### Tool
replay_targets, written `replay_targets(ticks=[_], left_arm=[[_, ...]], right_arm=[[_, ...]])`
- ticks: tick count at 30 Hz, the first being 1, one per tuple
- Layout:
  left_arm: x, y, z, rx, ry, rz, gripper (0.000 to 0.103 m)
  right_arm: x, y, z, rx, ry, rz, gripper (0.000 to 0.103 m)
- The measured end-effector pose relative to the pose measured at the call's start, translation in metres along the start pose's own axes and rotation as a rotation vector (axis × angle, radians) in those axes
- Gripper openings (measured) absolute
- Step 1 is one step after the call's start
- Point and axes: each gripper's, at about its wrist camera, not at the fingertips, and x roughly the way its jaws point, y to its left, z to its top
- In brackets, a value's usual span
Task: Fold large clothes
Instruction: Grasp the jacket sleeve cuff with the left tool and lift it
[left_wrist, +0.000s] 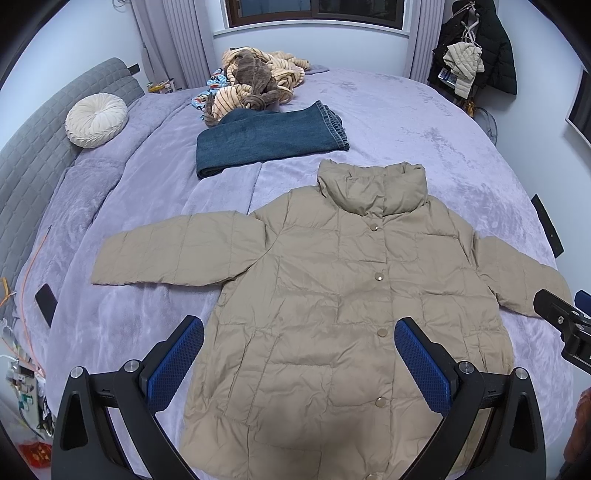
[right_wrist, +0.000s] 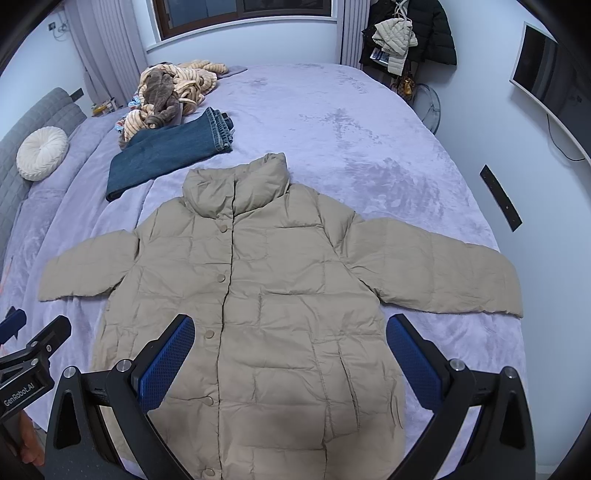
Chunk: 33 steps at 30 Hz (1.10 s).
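We work over a bed (left_wrist: 424, 122) covered by a lilac plush blanket, which fills the field ahead of both claws. On it, directly ahead of and below our claws, a beige quilted jacket (left_wrist: 332, 295) lies flat, front side up, snaps fastened down the placket, collar (left_wrist: 373, 184) pointing away from us and both sleeves spread outward. Its hem lies nearest to us, beneath the fingers of both claws. Beyond the collar and to the left of our left claw, folded blue jeans (left_wrist: 269, 136) rest on the blanket, apart from the jacket. Farther still, a heap of striped tan and brown plush fabric (left_wrist: 255, 81) lies near the window end of the bed. A round cream cushion (left_wrist: 96, 120) sits far left, against the grey headboard (left_wrist: 40, 147). Our left claw (left_wrist: 299, 365) hovers above the lower front of the jacket with its blue-padded fingers (left_wrist: 173, 362) spread wide, gripping nothing. Our right claw (right_wrist: 290, 365) hovers likewise over the right half of the hem, fingers (right_wrist: 415, 362) spread wide and empty. Each claw appears at the edge of the other's view, the two held side by side.
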Motion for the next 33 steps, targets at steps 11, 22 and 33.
replay_targets(ticks=[11,22,33], left_arm=[[0.000,0.011,0.000,-0.013,0.011,-0.010,0.103],[0.035,0.045,-0.008,-0.104,0.060,-0.049,0.103],[0.150,0.209,-0.023,-0.414,0.090,-0.248,0.103]], right_arm=[[0.001,-0.001,-0.001,0.002,0.004,0.001,0.103],[0.032,0.019,-0.005,-0.014,0.065,0.051,0.103],[0.102,0.101,-0.018,-0.002,0.110,0.172,0.103]])
